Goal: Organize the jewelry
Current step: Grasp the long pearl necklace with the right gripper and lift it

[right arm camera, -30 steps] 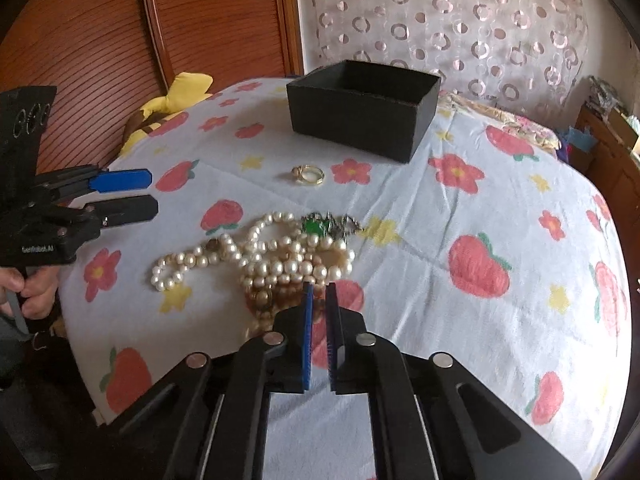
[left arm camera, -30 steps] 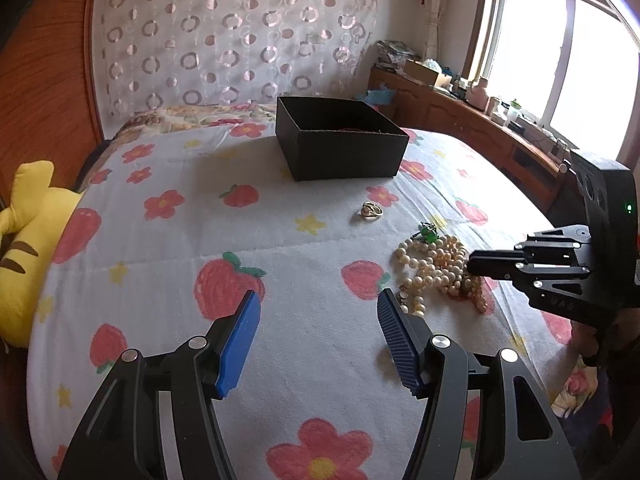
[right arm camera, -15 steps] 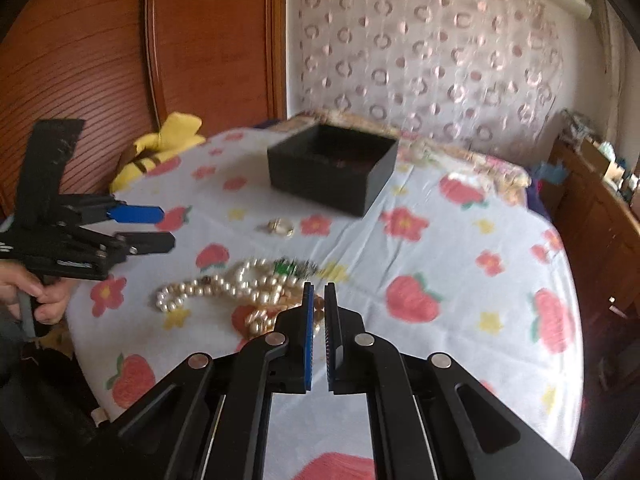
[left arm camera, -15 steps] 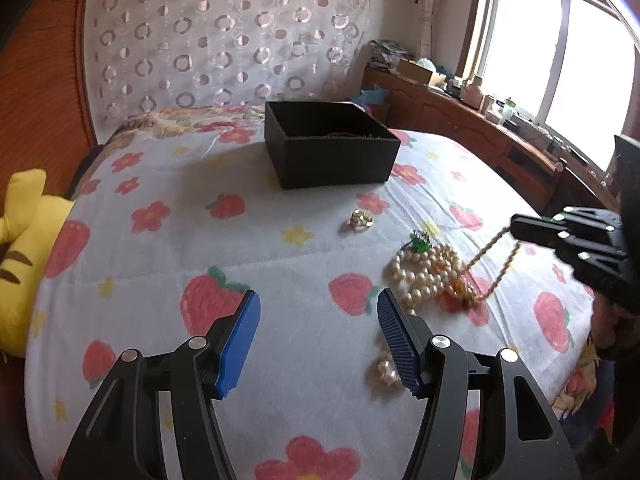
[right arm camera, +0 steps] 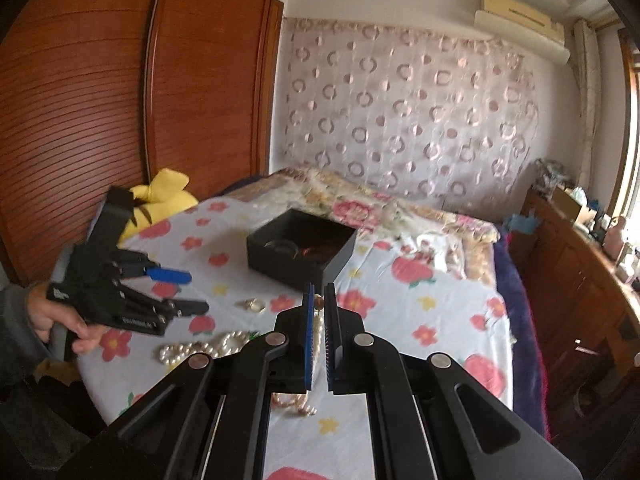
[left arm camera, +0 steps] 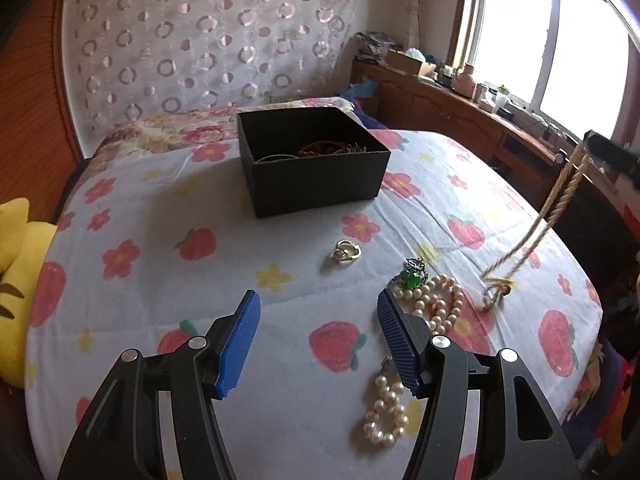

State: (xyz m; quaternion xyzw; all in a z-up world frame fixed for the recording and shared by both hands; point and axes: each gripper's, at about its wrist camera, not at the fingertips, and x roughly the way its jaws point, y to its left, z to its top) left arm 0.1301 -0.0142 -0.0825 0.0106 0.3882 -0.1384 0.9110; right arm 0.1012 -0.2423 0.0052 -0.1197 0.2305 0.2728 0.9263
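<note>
Right gripper (right arm camera: 317, 334) pinching a doubled gold-toned strand (left arm camera: 560, 216), lifted above the bedspread (left arm camera: 160, 280); lower loop hanging just over the cloth, near the pearl pile (left arm camera: 434, 306). Left gripper (left arm camera: 318, 338) spread, empty, hovering over the quilt. Black box (left arm camera: 312, 176) well apart, some pieces already inside. Strand likely light, limp, prone to swing and snag on pearls. Best held near the fold, pinched firmly. Ring (left arm camera: 347, 250) between pile and box.

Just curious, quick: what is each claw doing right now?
Left claw: open, empty.
Right claw: closed on a golden bead necklace, lifting it.
</note>
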